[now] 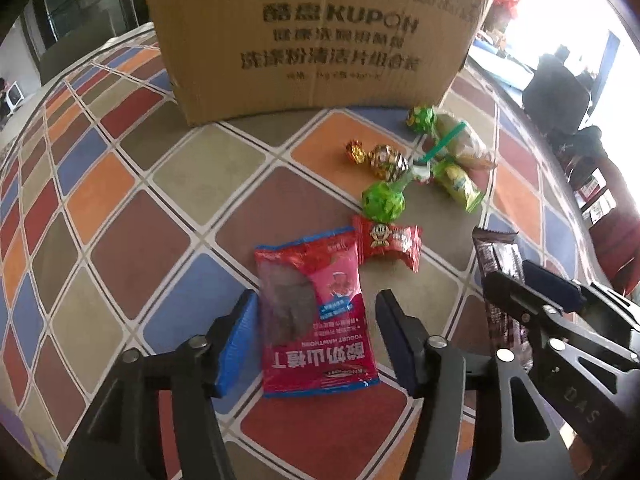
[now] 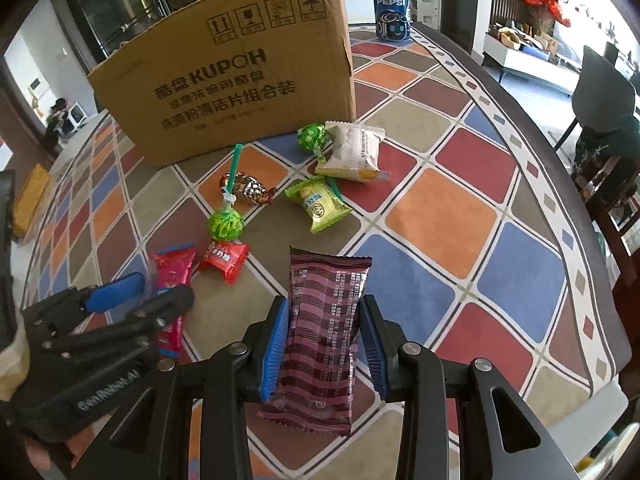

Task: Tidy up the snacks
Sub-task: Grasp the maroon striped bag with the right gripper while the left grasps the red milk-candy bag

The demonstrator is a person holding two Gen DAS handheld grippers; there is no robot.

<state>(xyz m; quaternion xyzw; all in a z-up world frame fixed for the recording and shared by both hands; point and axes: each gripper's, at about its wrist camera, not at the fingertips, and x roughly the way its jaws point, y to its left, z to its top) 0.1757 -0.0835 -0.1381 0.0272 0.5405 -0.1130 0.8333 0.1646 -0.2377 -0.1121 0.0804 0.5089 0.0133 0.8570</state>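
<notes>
Counter (image 2: pixel 460 208) under patchwork-tile cloth. Cardboard box (image 2: pixel 240 92) at 12 o'clock, printed "KUPOH"; "PEPSI" can (image 2: pixel 392 14) at 1 o'clock. Left hand-held gripper (image 1: pixel 316 336) apart, straddling glossy red "YOGURT HAWTHORN" packet (image 1: pixel 316 320), no firm clamp. Right hand-held gripper (image 2: pixel 326 344) clamped on crinkly maroon plaid bar wrapper (image 2: pixel 324 340).

black hand-held gripper (image 2: pixel 324 348) frames, silver rivets, ribbed blue pads (image 2: pixel 276 354), white lettering.
</notes>
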